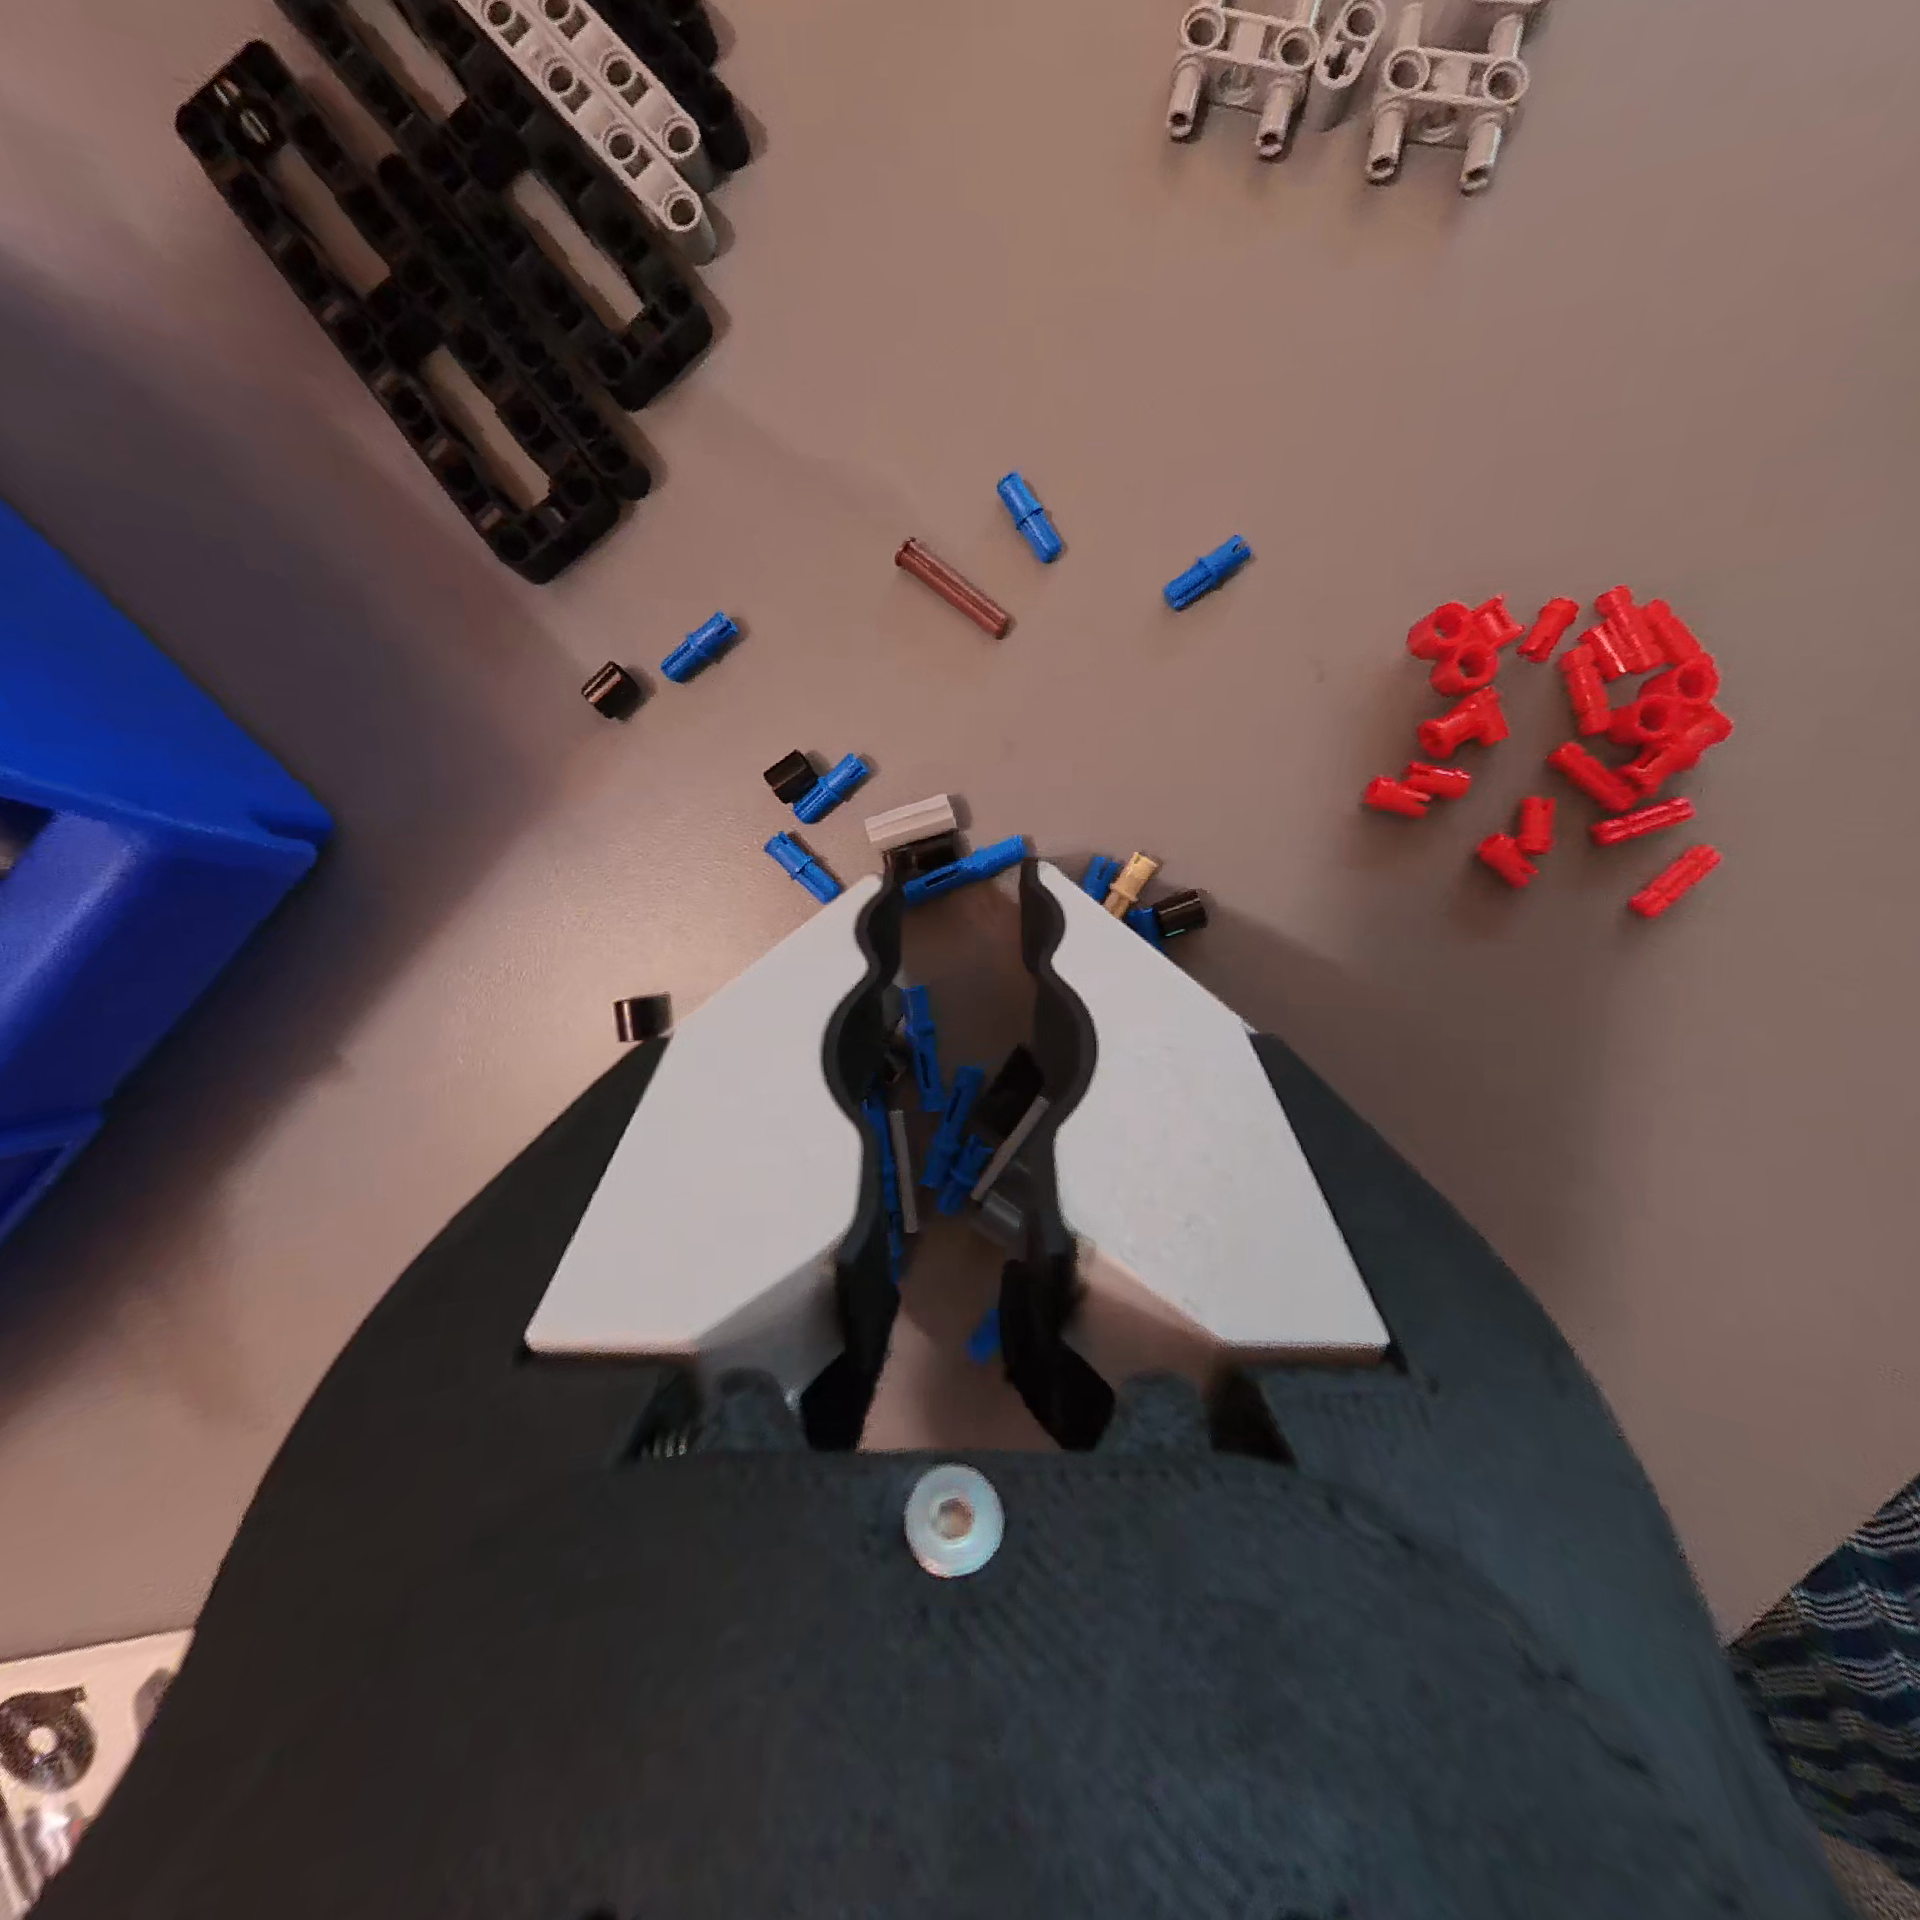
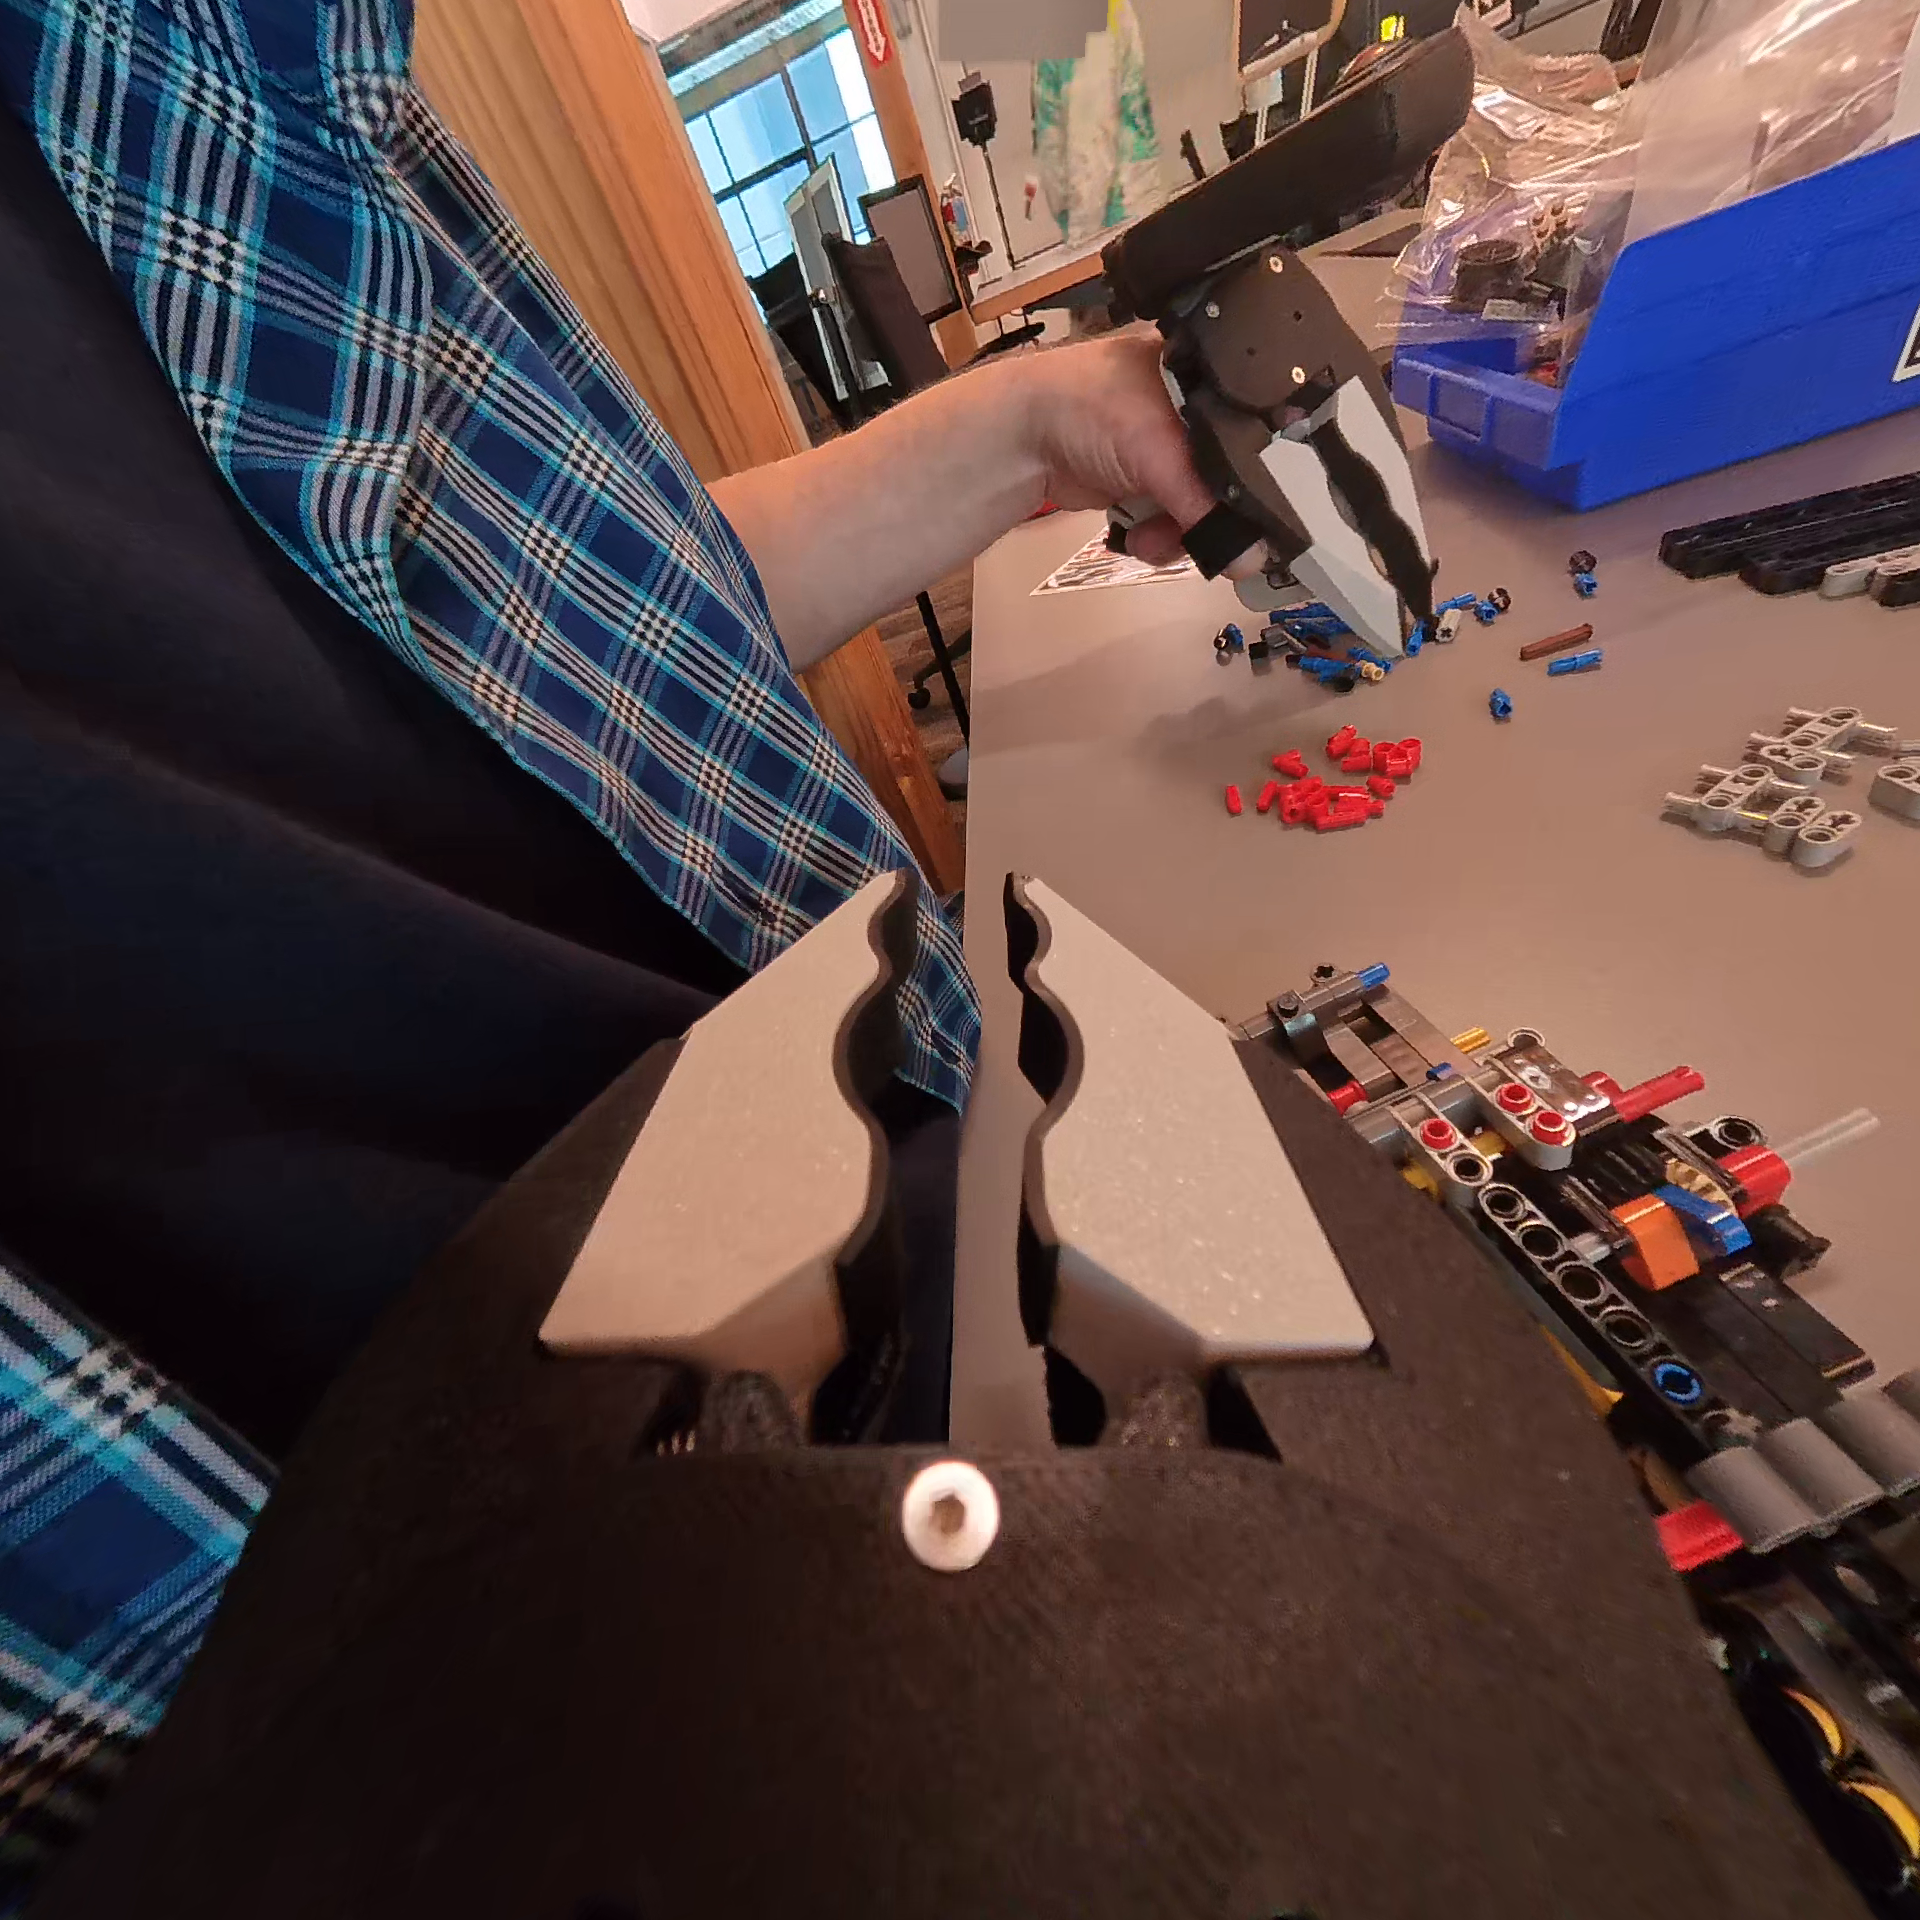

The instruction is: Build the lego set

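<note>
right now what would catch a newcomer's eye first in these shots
The left gripper hangs tips-down over a scatter of blue pins on the grey table. Beside it lies a bright heap of red connectors, with black frames farther back. In the right wrist view, a half-built model lies beside the empty right gripper.

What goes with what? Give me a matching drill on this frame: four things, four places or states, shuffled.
Things:
1. left gripper
2. right gripper
3. red pins
4. blue bin

Places or states:
A. open, holding nothing, tips past the table's near edge
B. loose heap on the table, right of the scattered blue pins
C. at the left edge of the left wrist view
D. tips down at a blue pin in the small-parts scatter

Pairs: 1-D, 2-A, 3-B, 4-C
</note>
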`<state>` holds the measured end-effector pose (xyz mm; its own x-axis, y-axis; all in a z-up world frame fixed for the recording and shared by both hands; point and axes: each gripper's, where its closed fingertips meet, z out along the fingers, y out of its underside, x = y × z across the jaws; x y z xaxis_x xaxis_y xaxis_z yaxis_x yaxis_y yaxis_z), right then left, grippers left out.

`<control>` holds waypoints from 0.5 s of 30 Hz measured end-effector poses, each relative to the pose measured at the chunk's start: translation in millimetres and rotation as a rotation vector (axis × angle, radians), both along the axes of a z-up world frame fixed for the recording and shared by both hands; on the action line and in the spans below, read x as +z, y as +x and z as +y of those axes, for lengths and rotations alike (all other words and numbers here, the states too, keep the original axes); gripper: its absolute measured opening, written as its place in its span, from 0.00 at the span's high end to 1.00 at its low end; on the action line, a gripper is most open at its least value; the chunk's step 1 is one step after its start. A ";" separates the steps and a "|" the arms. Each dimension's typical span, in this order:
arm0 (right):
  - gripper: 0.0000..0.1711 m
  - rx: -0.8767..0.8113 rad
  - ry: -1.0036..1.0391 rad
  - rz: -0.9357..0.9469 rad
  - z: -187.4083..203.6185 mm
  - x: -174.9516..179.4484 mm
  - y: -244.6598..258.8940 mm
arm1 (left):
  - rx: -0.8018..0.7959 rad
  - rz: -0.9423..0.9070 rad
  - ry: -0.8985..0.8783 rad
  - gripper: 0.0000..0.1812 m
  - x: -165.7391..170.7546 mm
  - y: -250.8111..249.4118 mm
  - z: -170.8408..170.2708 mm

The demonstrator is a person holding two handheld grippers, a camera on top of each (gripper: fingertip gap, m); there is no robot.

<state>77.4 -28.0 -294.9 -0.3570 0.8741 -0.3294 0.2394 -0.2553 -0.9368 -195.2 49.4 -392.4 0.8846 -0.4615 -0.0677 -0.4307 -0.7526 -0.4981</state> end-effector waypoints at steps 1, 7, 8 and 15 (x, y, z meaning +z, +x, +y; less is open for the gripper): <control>0.92 0.001 -0.002 -0.001 -0.1 -0.3 -0.1 | 0.004 -0.002 0.000 0.92 -0.2 0.9 0.1; 0.92 0.002 0.002 0.001 -0.8 -0.2 0.4 | 0.012 0.019 0.025 0.99 -0.7 -1.1 1.7; 0.92 0.002 0.003 0.001 -1.0 -0.1 0.6 | 0.014 0.020 0.028 0.99 -0.6 -1.7 1.6; 0.92 0.004 0.008 0.006 -2.5 1.3 1.0 | 0.010 0.046 0.076 0.99 6.7 -4.0 0.7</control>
